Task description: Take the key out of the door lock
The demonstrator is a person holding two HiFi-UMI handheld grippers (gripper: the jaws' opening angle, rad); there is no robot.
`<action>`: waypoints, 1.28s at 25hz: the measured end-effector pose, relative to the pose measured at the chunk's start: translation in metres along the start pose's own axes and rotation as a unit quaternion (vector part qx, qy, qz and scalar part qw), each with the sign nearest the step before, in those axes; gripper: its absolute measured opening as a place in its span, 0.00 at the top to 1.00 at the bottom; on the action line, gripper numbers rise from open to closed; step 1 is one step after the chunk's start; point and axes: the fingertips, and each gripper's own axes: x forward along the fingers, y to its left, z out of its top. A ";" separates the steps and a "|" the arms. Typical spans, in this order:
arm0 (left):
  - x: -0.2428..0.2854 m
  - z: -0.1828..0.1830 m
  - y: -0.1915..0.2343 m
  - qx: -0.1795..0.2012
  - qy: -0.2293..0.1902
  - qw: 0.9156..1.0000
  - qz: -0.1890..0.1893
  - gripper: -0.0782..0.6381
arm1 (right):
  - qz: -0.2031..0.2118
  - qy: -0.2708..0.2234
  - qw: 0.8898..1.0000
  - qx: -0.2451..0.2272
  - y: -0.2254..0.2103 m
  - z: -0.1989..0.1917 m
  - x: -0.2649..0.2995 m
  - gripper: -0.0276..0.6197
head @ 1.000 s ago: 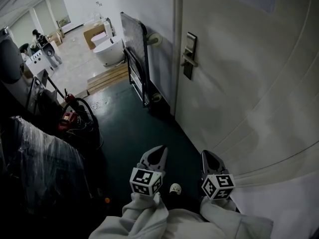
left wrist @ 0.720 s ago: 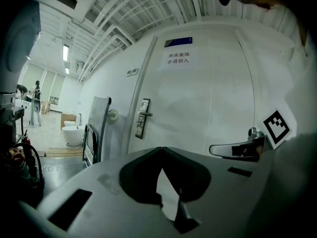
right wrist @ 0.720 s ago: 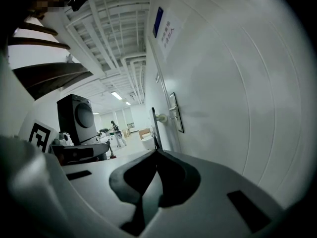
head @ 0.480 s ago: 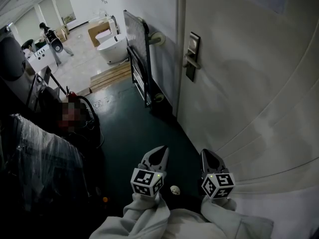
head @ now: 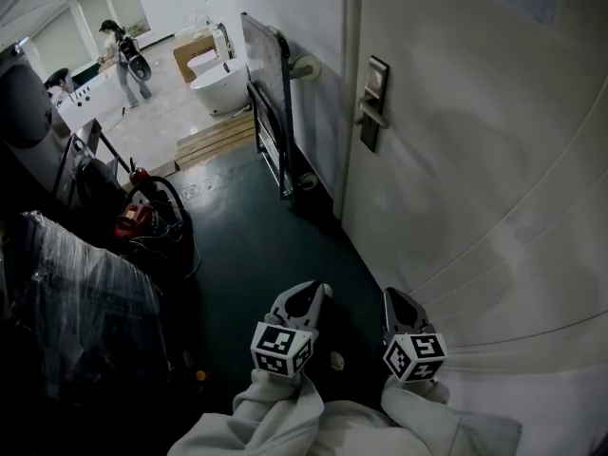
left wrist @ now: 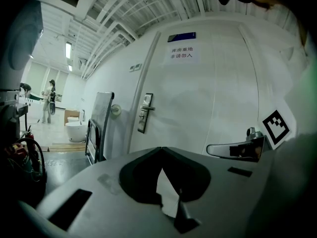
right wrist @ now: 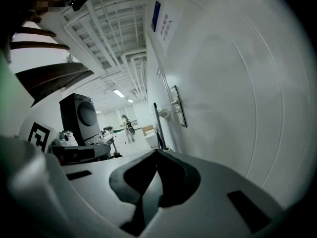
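Observation:
The white door (head: 475, 179) fills the right side, and on it is a metal lock plate with a lever handle (head: 373, 103), also seen as lock plate (left wrist: 145, 113) and lock plate (right wrist: 177, 105). No key can be made out at this distance. My left gripper (head: 304, 295) and right gripper (head: 399, 302) are held low and side by side, well short of the lock, over the dark green floor (head: 256, 245). The tips of the left gripper (left wrist: 161, 148) meet with nothing between them, and so do those of the right gripper (right wrist: 156, 151).
A folded metal trolley (head: 271, 112) leans on the wall just left of the door. Red equipment with hoses (head: 138, 218) and a plastic-wrapped bulk (head: 66, 312) crowd the left. A bathtub (head: 220, 88), a wooden pallet (head: 214, 141) and a person (head: 119, 50) are far back.
Both grippers keep almost the same place, still shut. The lock plate sits slightly further right in the head view. The person at the back has walked to the right.

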 end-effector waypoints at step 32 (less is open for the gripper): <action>0.175 0.063 0.084 -0.003 0.012 1.000 -0.021 0.87 | -0.018 0.010 1.000 0.015 -0.073 0.070 0.157 0.88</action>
